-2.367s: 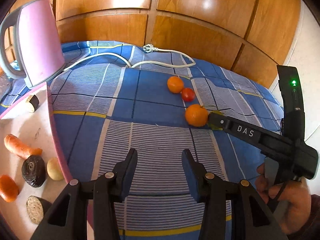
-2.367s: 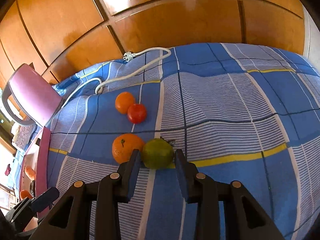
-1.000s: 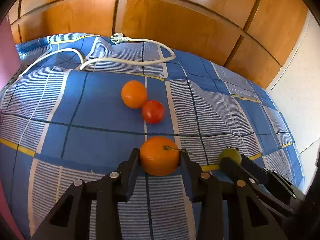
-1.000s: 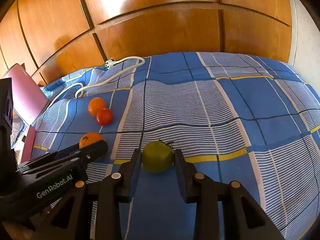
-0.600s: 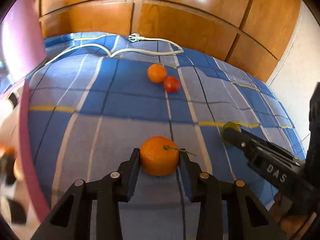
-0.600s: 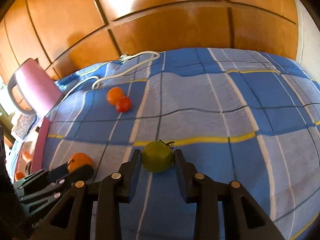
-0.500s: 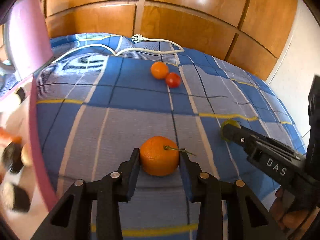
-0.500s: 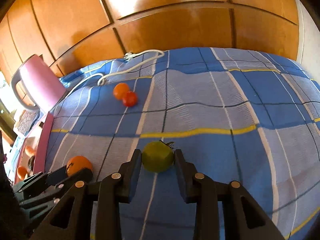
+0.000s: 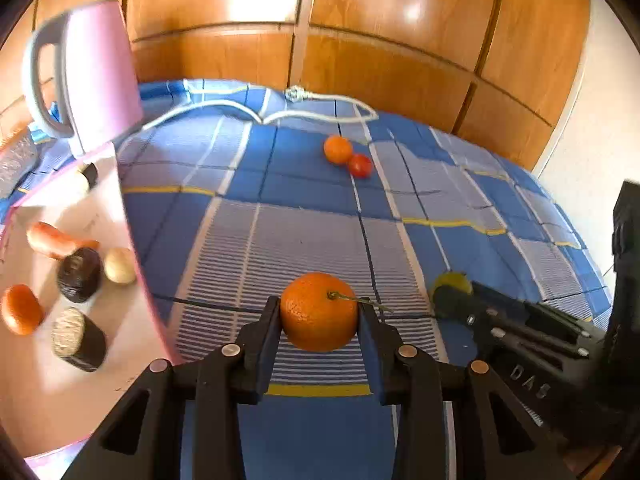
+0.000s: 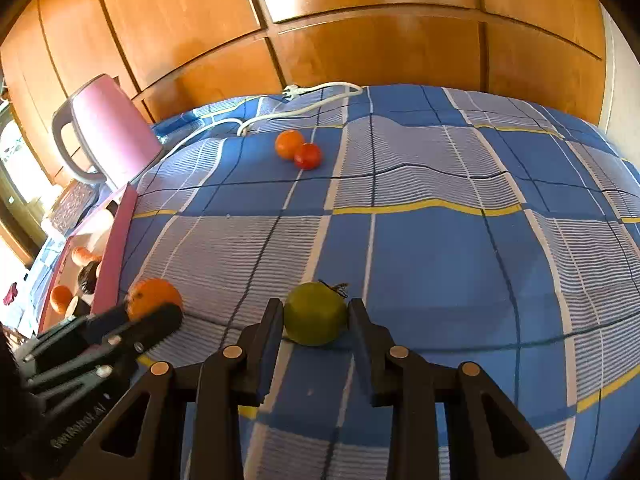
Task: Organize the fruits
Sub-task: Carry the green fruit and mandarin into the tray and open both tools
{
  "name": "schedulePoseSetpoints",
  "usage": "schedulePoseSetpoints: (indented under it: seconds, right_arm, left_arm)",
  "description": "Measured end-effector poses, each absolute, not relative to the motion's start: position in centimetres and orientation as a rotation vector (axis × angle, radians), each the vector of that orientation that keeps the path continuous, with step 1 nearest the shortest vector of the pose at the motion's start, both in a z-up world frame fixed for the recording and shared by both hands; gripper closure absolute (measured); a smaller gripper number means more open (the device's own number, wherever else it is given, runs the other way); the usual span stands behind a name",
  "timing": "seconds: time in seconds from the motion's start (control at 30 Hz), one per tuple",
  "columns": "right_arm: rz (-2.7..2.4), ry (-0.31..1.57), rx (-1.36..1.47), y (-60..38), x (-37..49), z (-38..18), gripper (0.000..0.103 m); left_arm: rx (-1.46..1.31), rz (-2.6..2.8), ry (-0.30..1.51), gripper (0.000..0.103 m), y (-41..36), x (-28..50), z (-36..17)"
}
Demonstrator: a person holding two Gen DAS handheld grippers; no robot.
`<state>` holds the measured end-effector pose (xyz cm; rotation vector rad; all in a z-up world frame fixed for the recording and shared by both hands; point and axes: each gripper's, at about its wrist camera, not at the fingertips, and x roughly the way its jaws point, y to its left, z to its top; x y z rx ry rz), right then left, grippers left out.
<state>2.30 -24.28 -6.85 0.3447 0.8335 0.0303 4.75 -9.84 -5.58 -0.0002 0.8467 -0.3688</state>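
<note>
Here the left gripper (image 9: 319,312) clamps an orange (image 9: 319,311) above the cloth (image 9: 312,240); "DAS" shows on the right gripper (image 10: 315,314), which pinches a green fruit (image 10: 315,313).

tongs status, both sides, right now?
Left tongs: shut on the orange.
Right tongs: shut on the green fruit.

My left gripper (image 9: 319,312) clamps an orange (image 9: 319,311) with a stem. At nine o'clock sits the pink tray (image 9: 136,264) of vegetables; at three, my right gripper (image 9: 454,294) pinches a green fruit (image 9: 452,280).
</note>
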Motion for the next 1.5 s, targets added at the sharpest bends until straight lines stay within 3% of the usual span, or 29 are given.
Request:
schedulePoseSetpoints:
  seconds: [0.6, 1.5]
  right_arm:
    - [0.055, 0.805, 0.261, -21.0, 0.6, -4.9, 0.070]
    - [0.096, 0.809, 0.258, -19.4, -0.1, -4.4, 0.070]
  left_arm:
    - [-0.038, -0.352, 0.760, 0.066, -6.9, 2.7, -2.4]
    - [-0.061, -0.344, 0.757, 0.066, -5.6, 1.9, -2.0]
